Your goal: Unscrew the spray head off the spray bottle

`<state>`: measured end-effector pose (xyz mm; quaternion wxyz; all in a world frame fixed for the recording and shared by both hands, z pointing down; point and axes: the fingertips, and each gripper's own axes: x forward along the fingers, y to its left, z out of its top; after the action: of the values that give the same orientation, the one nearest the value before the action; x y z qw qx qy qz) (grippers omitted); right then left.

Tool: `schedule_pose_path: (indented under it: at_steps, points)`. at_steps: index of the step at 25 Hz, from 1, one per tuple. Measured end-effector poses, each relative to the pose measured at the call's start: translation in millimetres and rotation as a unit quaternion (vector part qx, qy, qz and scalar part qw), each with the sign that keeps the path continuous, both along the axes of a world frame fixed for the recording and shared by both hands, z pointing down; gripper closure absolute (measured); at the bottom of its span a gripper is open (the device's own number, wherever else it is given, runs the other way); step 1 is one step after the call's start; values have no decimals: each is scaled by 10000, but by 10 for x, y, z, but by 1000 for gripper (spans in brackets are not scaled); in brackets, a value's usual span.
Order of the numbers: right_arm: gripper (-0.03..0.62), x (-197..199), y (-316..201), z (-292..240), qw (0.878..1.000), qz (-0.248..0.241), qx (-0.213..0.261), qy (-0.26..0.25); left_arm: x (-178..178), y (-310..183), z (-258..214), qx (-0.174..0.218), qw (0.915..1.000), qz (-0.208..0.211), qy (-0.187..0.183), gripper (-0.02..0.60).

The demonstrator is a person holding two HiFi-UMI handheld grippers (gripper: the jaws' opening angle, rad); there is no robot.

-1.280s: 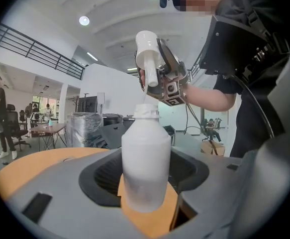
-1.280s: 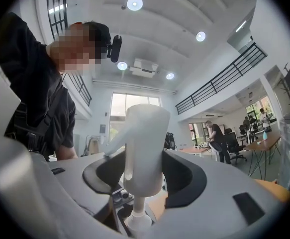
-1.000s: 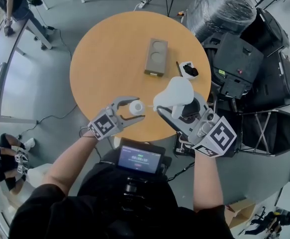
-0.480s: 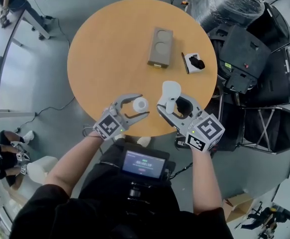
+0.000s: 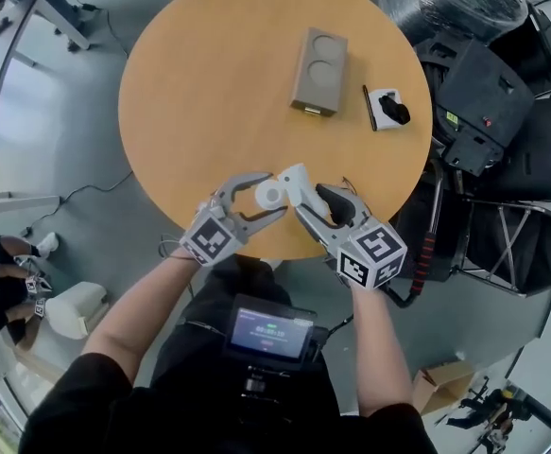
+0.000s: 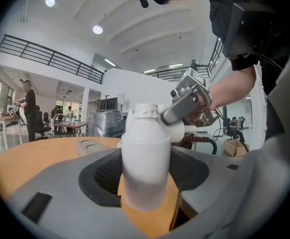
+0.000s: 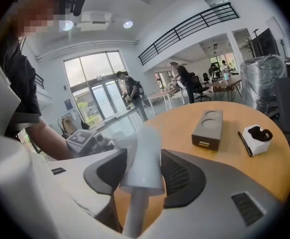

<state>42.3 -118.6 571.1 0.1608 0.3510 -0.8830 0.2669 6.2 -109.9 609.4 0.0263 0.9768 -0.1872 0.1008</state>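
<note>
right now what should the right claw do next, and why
Probably lower the spray head onto the table and open the right claw, which has just closed slightly further on it. The spray bottle in the left claw shows a bare neck, so the head already looks unscrewed.

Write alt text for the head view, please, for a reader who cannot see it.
Over the near edge of a round wooden table, the left gripper holds a white spray bottle while the right gripper holds its detached spray head beside it. A grey block with two round recesses lies farther back.
</note>
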Motion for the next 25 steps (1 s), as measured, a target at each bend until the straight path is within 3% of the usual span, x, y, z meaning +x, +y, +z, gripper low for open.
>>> schedule_pose_path:
  at_steps: [10,15,25]
  points:
    - [396,-20,-144,1302,9969,241,-650,363,-116,-253,890,-301,9988,-230,-304,273]
    - [404,-38,-101,1954,9907,84,-865,1050,-163,-317,1210,-423,9975,-347,-440,273]
    - [408,-126,-111,2114,9892,141,-897,1148,-215,-290,1379,-389,9977,-332,-442,272]
